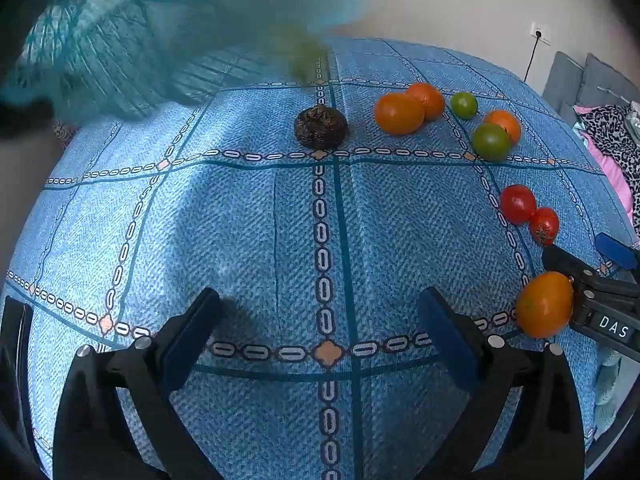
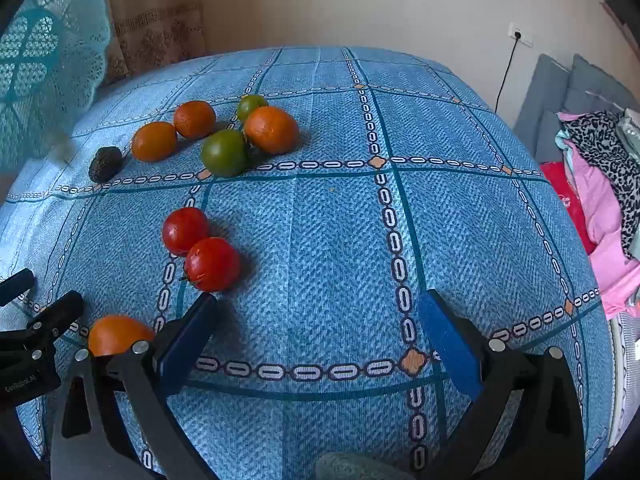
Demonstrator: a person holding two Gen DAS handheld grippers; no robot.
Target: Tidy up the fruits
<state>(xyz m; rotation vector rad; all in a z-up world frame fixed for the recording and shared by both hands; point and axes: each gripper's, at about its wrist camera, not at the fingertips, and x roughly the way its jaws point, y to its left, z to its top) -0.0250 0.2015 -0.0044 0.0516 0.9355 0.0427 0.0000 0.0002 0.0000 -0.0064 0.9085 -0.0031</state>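
The counter (image 2: 320, 240) wears a blue woven-look cloth crossed by teal lines and white chain-link bands with peach diamonds at the crossings. On it lie two red tomatoes (image 2: 200, 250), two green fruits (image 2: 224, 152), several orange fruits (image 2: 272, 129) and one dark brown, wrinkled fruit (image 1: 321, 127). Both tongs are black with blue pads (image 2: 450, 340). A teal lace cover (image 2: 44, 60) hangs at the left.
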